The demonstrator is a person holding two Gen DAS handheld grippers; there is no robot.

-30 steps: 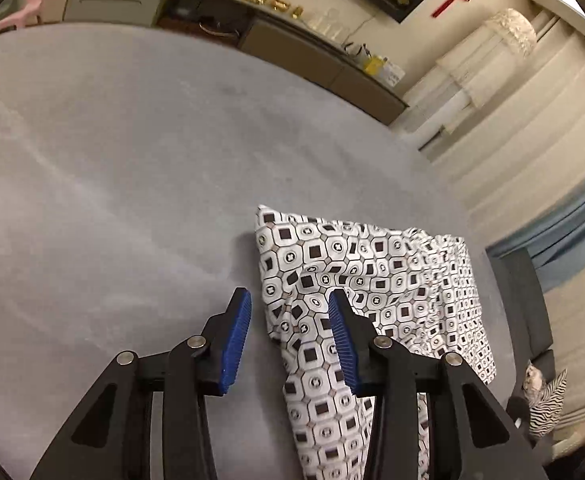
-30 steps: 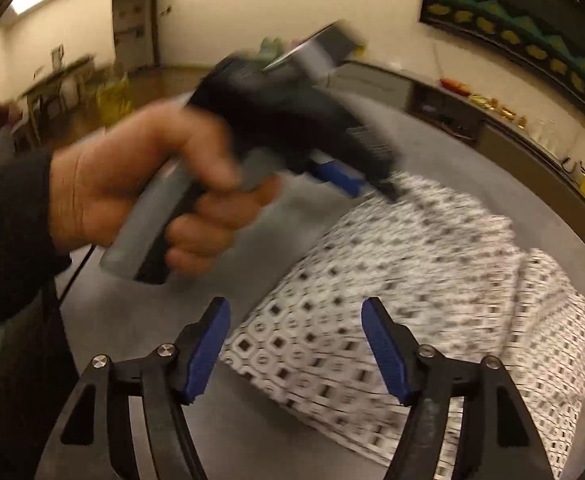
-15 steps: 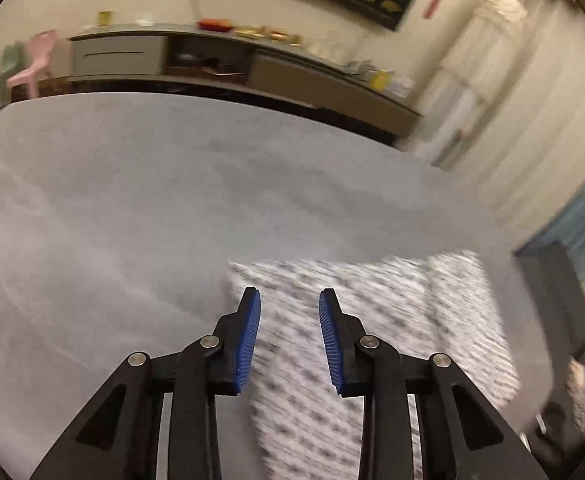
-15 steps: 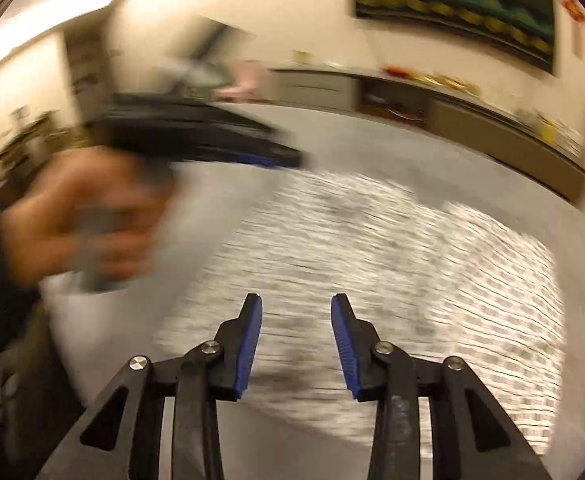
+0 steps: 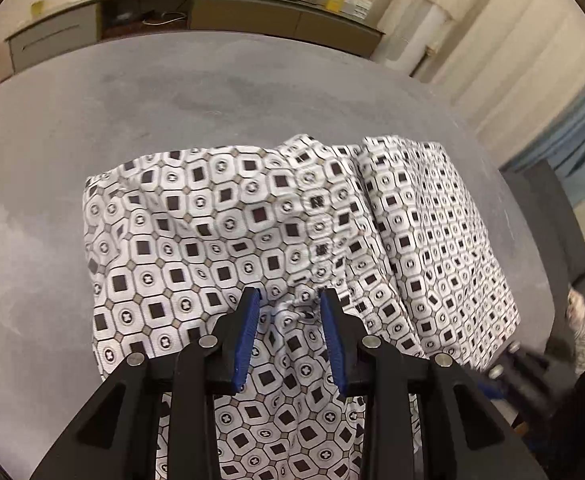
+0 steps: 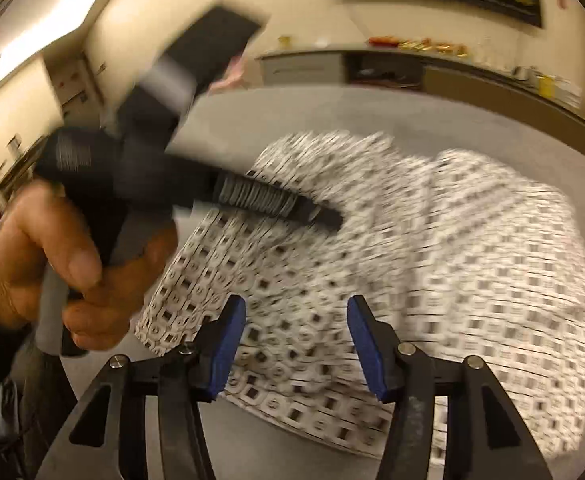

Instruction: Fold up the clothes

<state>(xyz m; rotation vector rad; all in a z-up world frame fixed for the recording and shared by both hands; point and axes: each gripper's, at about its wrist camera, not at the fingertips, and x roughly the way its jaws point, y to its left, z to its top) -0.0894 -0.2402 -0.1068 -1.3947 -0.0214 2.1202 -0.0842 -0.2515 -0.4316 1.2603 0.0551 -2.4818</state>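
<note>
Black-and-white patterned garment (image 5: 228, 240) on grey surface (image 5: 92, 120), left gripper (image 5: 290, 334) and right gripper (image 6: 296, 344) both parted above it

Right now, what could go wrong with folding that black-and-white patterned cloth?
The left gripper hovers open over a raised wrinkle in the black-and-white patterned cloth; it might pinch several layers and fold crookedly. The cloth hangs over the near edge of the grey table, so a tug may drag it off.
</note>
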